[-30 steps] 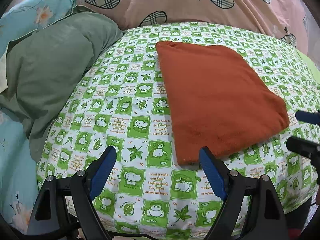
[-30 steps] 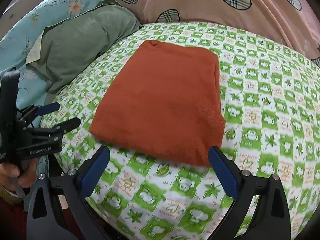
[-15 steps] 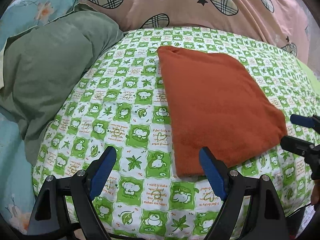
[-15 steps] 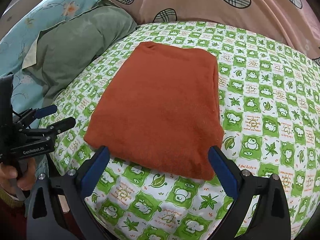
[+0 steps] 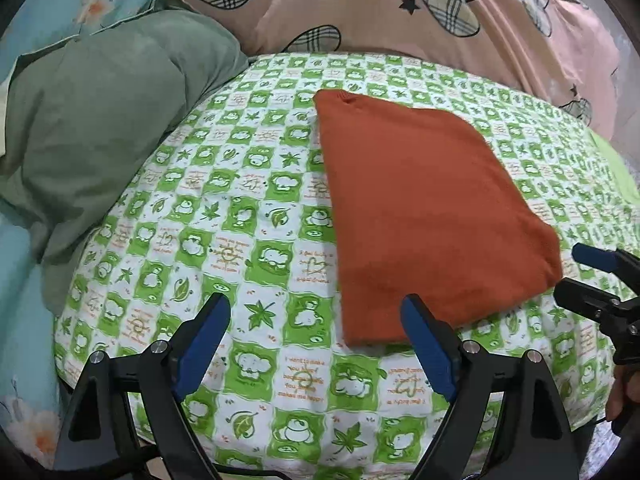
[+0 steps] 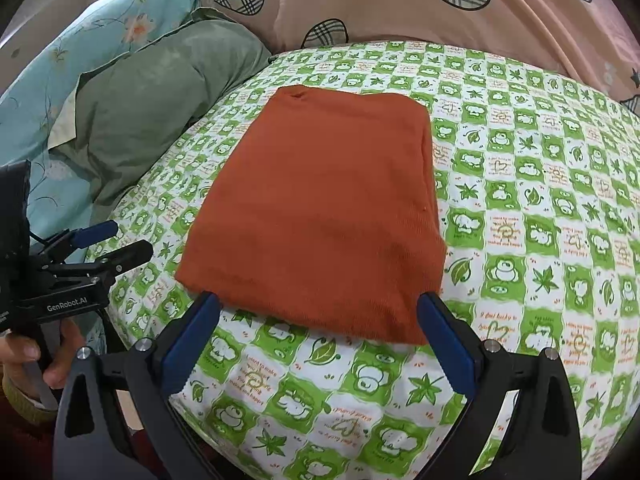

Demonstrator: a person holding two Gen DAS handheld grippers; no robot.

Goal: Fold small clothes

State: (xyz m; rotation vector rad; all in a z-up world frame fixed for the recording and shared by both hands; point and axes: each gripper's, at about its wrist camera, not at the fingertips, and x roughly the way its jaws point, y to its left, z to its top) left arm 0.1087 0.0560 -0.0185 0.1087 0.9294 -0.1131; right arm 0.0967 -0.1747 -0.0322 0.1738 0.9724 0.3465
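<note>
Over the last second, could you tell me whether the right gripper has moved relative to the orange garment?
Yes. The right gripper has moved forward: the orange garment's near edge on the green checked sheet now reaches its fingers.

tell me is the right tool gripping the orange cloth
No, the right tool is open, with the orange cloth lying flat on the sheet.

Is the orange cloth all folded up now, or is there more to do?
It looks mostly done: the orange cloth lies flat as a neat rectangle on the green sheet. Nothing is in hand: the left hand-held gripper and right hand-held gripper are both open and empty, near its front edge. What's left is hard to tell, maybe one more fold. No other clothes are in view.
</note>
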